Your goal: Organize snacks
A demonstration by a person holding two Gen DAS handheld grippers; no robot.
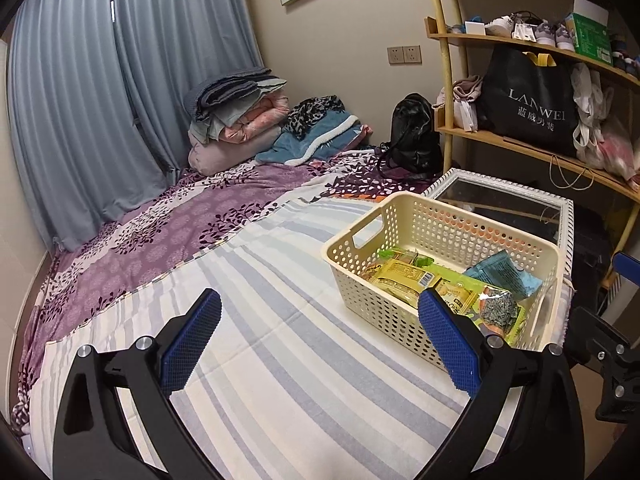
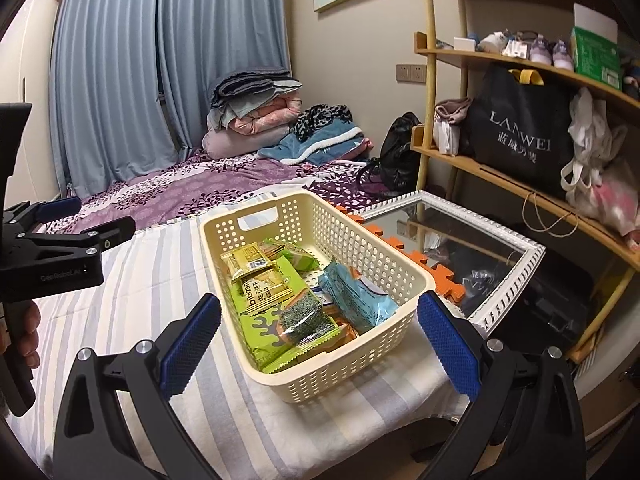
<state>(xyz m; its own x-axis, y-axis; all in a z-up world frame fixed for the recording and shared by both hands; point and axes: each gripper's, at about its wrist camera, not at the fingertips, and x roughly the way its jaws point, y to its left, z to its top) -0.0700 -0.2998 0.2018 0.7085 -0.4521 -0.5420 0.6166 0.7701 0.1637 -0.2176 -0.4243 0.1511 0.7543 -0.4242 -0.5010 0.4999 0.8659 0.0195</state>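
Both grippers, left gripper (image 1: 320, 344) and right gripper (image 2: 320, 344), hang spread and empty over the striped bed (image 2: 160, 280), the cream basket (image 2: 404, 276) with every snack packet (image 2: 264, 280) just ahead, so packing looks finished; next, probably withdrawing.

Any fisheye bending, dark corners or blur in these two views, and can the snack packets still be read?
Left wrist view: shelf posts bow, corners are black, basket is sharp. Right wrist view: same bowing and vignette; green packet print is legible, mirror reflects the shelf without glare.
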